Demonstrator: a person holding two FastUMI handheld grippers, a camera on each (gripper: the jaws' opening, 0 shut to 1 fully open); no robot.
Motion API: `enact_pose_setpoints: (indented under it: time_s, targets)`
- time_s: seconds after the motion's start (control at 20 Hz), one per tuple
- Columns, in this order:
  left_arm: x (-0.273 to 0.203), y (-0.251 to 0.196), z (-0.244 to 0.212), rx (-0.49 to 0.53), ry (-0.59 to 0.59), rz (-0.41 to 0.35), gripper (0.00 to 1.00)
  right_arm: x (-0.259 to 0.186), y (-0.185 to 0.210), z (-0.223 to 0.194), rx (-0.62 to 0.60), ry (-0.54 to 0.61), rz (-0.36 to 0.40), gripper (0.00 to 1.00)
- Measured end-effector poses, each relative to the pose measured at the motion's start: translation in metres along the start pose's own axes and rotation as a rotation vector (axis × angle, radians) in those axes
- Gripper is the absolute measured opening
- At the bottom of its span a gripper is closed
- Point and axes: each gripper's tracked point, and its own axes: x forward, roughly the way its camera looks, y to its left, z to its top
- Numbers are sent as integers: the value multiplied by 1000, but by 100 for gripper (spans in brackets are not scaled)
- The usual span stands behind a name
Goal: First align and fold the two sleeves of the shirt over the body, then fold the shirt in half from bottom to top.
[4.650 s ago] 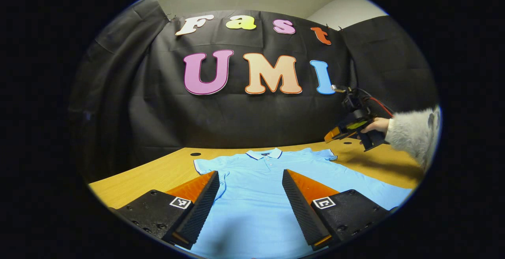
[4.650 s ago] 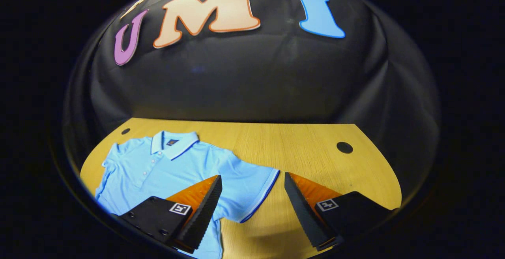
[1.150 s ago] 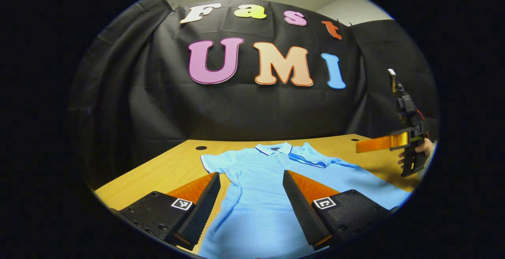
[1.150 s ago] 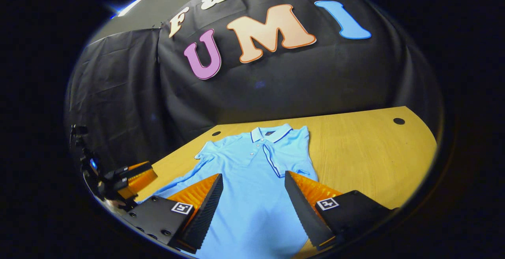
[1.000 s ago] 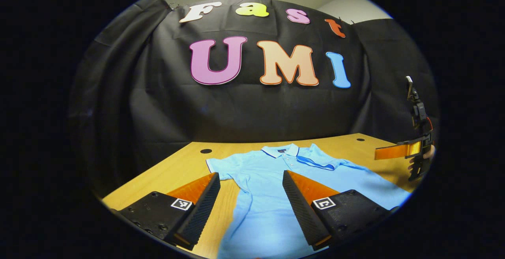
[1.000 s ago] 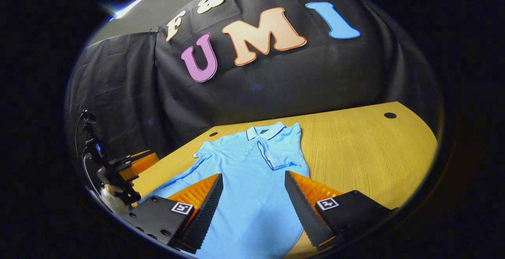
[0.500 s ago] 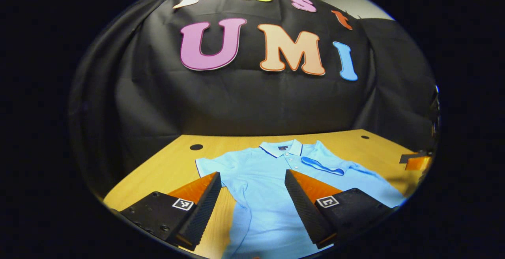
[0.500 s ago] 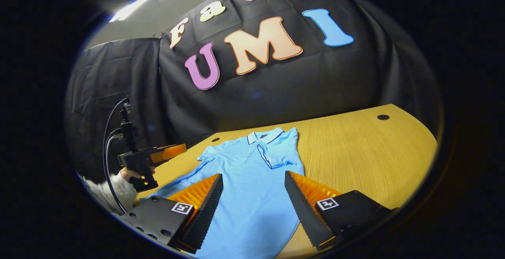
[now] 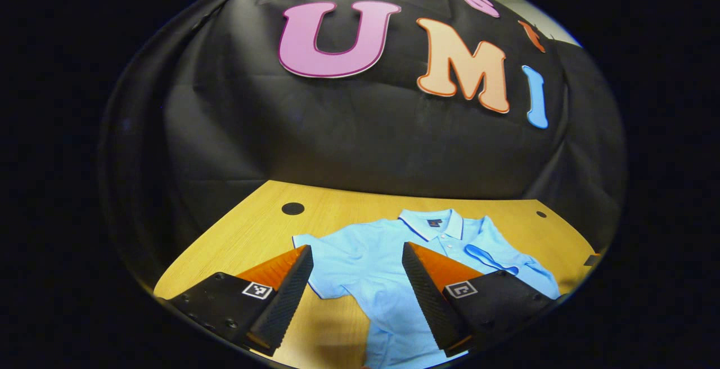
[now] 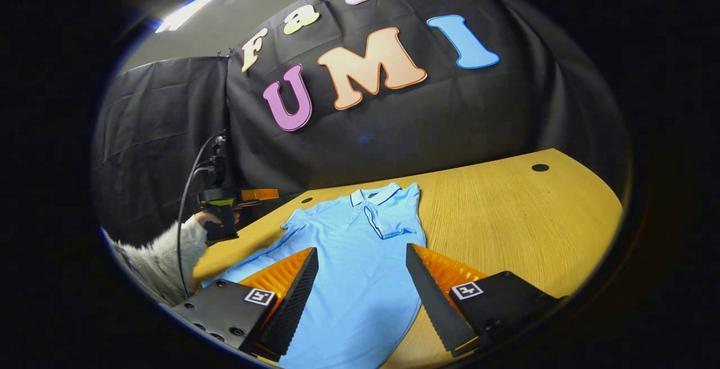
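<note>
A light blue polo shirt (image 9: 388, 268) lies flat on the wooden table (image 9: 253, 234), collar toward the far wall. Its right sleeve (image 10: 394, 217) is folded over the chest. Its left sleeve (image 9: 320, 259) is spread out on the wood. My left gripper (image 9: 356, 246) hovers open above that sleeve and shoulder, with nothing between its fingers. In the right gripper view the left gripper (image 10: 269, 194) hangs over the table's left edge, held by a hand in a fluffy white sleeve (image 10: 163, 256). My right gripper (image 10: 361, 248) is open and empty above the shirt's lower body (image 10: 349, 279).
Bare wood (image 10: 506, 217) stretches to the right of the shirt. Round cable holes sit near the table's far corners (image 9: 292, 208) (image 10: 540, 167). The black cloth wall (image 10: 394, 121) stands right behind the table's far edge.
Since 4.7 s ago the right sleeve has been folded onto the chest. In the last second my left gripper swung left toward the spread left sleeve, while the right gripper held back over the lower body.
</note>
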Motion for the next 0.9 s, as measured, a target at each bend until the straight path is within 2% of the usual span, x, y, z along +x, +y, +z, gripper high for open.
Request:
enact_pose_setpoints:
  time_s: [0.05, 0.1, 0.15, 0.2, 0.4, 0.7, 0.75, 0.8, 0.9]
  targets:
    - [10, 7, -3, -7, 31, 4, 95, -1, 0, 0, -2, -4, -3, 97]
    - [21, 12, -10, -16, 68, 3, 95, -3, 0, 1, -4, -7, -4, 93]
    - [31, 18, -13, -32, 96, 16, 94, -3, 0, 1, -4, -7, -5, 93]
    - [44, 25, -20, -35, 125, 25, 95, -4, 0, 0, -4, -4, -3, 97]
    - [77, 47, -42, 30, 209, 83, 95, -4, -4, -4, 3, 7, -11, 97]
    - [90, 52, -70, 49, 280, 104, 95, -3, -12, -5, 22, 14, -25, 97]
    - [91, 53, -73, 48, 289, 107, 95, -2, -12, -6, 26, 16, -24, 93]
    - [92, 53, -78, 45, 299, 104, 95, -2, -13, -7, 29, 19, -25, 97]
    - [92, 58, -85, 47, 318, 116, 95, -2, -14, -8, 30, 24, -27, 98]
